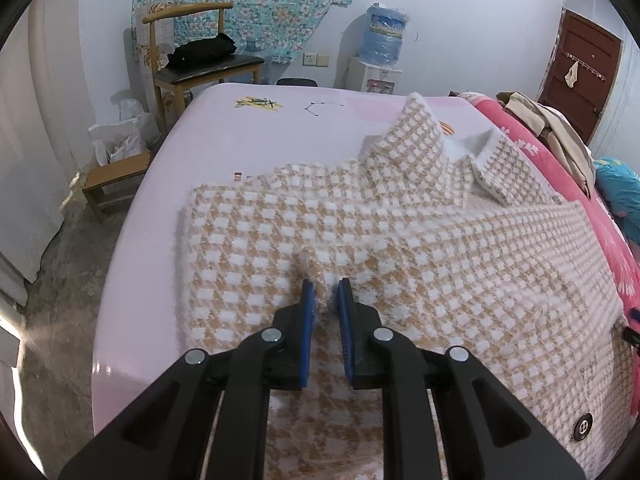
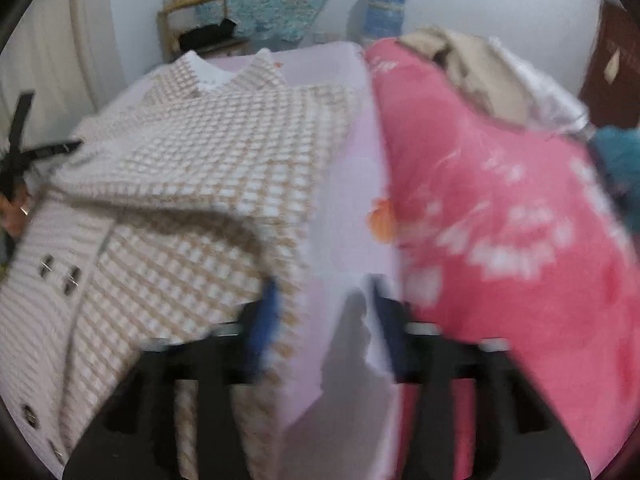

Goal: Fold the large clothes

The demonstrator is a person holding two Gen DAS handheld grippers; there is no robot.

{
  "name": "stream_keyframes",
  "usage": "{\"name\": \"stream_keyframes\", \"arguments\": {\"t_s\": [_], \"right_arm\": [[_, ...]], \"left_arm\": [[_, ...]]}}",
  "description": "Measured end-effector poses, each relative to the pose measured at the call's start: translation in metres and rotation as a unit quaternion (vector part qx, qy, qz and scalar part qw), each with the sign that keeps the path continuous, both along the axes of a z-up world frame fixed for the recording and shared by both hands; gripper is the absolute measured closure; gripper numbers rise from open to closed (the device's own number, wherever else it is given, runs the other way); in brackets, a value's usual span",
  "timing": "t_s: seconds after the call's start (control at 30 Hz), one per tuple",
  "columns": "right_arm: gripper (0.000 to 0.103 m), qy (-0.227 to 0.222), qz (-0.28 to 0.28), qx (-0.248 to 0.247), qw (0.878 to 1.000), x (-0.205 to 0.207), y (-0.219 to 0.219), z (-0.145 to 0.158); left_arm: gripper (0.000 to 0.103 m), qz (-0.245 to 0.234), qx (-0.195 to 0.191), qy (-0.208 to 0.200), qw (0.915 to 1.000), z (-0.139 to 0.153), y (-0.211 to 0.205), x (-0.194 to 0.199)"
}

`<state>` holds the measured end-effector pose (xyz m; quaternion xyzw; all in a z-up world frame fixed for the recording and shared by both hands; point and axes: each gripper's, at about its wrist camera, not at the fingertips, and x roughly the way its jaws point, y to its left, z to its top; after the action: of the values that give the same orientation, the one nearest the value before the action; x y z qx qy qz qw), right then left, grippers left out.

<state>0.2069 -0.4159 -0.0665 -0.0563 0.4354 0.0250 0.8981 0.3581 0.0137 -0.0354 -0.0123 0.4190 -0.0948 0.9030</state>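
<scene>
A large fuzzy coat (image 1: 400,240) in a tan and white check lies spread on a pale pink bed sheet (image 1: 240,132). Its collar stands up at the far end. My left gripper (image 1: 326,294) is shut on a pinched fold of the coat near its middle. In the blurred right wrist view, the coat (image 2: 208,168) lies to the left, with metal buttons on its near part. My right gripper (image 2: 324,304) is open and empty, its left finger at the coat's right edge, its right finger beside the pink quilt.
A pink floral quilt (image 2: 500,208) with beige clothes (image 1: 556,132) piled on it lies along the bed's right side. A wooden chair (image 1: 192,60), a small stool (image 1: 116,180), a water dispenser (image 1: 380,48) and a brown door (image 1: 576,72) stand beyond.
</scene>
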Motion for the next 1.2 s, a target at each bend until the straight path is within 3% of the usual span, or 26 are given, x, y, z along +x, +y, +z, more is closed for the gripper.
{"name": "stream_keyframes", "arguments": {"t_s": [0.07, 0.13, 0.2, 0.33, 0.47, 0.53, 0.67, 0.8, 0.87, 1.0, 1.1, 1.17, 1.2], "right_arm": [[0.049, 0.0, -0.011, 0.012, 1.0, -0.009, -0.009, 0.009], [0.08, -0.006, -0.012, 0.03, 0.999, -0.016, -0.011, 0.017], [0.094, -0.009, 0.007, 0.052, 0.999, -0.012, -0.002, 0.021], [0.1, 0.007, 0.097, 0.065, 0.993, -0.005, 0.034, 0.01], [0.103, 0.053, 0.073, 0.05, 0.995, -0.002, 0.01, -0.026], [0.103, 0.053, 0.067, 0.104, 0.991, -0.006, -0.009, -0.03], [0.1, 0.039, 0.076, 0.115, 0.99, -0.007, -0.003, -0.002], [0.068, -0.029, 0.09, 0.094, 0.991, 0.017, 0.023, 0.038], [0.064, -0.045, 0.089, 0.101, 0.99, 0.043, 0.036, 0.044], [0.063, -0.026, 0.102, 0.118, 0.987, 0.089, 0.059, 0.028], [0.055, -0.001, 0.103, 0.089, 0.991, 0.115, 0.074, 0.004], [0.054, 0.024, 0.095, 0.057, 0.994, 0.125, 0.081, -0.017], [0.053, 0.019, 0.091, 0.068, 0.993, 0.124, 0.078, -0.02]], "left_arm": [[0.089, 0.0, -0.001, 0.0, 1.0, 0.0, 0.001, 0.0], [0.089, 0.001, -0.001, 0.0, 1.0, 0.0, 0.001, 0.0], [0.089, 0.001, 0.001, 0.0, 1.0, 0.0, 0.001, 0.001], [0.089, 0.005, 0.01, 0.001, 0.9999, 0.002, -0.002, 0.001], [0.089, 0.005, 0.012, -0.002, 0.9999, 0.001, -0.002, 0.001], [0.089, 0.005, 0.011, -0.004, 0.9999, 0.001, -0.002, 0.0], [0.089, 0.0, 0.01, -0.008, 0.9999, 0.008, -0.001, -0.002], [0.089, -0.013, -0.006, -0.04, 0.9991, 0.034, 0.006, -0.013], [0.089, -0.011, -0.008, -0.051, 0.9986, 0.044, 0.009, -0.018], [0.089, 0.003, -0.029, -0.046, 0.9985, 0.054, 0.023, -0.029], [0.089, -0.009, -0.038, -0.014, 0.9991, 0.046, 0.026, -0.028], [0.08, -0.019, -0.045, 0.017, 0.9986, 0.034, 0.023, -0.022], [0.076, -0.023, -0.052, 0.03, 0.9979, 0.029, 0.021, -0.019]]}}
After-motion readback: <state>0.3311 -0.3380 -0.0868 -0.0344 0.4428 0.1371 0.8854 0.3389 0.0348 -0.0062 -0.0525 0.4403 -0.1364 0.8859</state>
